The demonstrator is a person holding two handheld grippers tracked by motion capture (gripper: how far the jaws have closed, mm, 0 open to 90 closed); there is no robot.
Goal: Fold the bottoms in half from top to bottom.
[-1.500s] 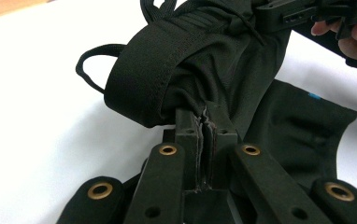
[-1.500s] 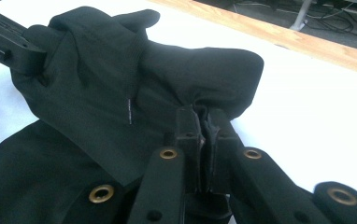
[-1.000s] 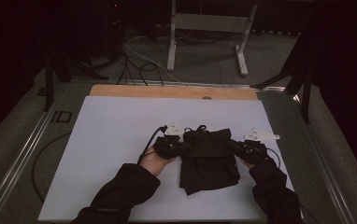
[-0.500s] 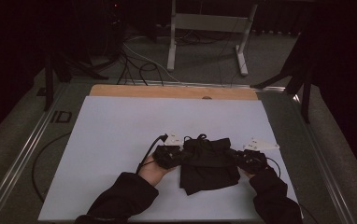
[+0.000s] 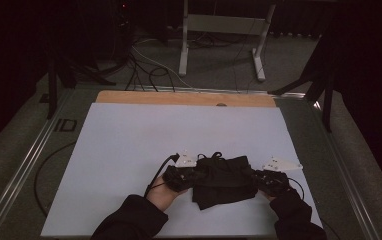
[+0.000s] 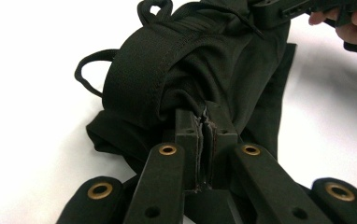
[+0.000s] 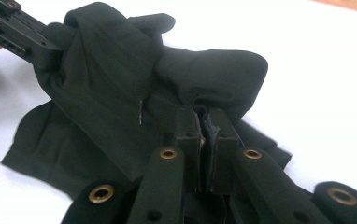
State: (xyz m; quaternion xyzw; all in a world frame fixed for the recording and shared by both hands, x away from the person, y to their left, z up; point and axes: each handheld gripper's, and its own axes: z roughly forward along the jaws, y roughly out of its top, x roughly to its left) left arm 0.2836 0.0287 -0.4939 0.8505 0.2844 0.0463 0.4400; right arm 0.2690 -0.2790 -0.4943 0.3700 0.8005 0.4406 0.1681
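Black shorts (image 5: 224, 180) sit at the mat's (image 5: 129, 150) near edge, left gripper (image 5: 181, 177) and right gripper (image 5: 269, 182) each clamped on a side. Looks mid-fold. Next: carry both pinched edges forward together, keep tension even.

It looked like a lab or recording studio: a white sheet (image 5: 129, 150) covered a table (image 5: 179, 98) edged with metal rails (image 5: 26, 165), cables (image 5: 149, 67) trailed over grey carpet (image 5: 219, 60), and a metal stand (image 5: 224, 30) stood against dark surroundings
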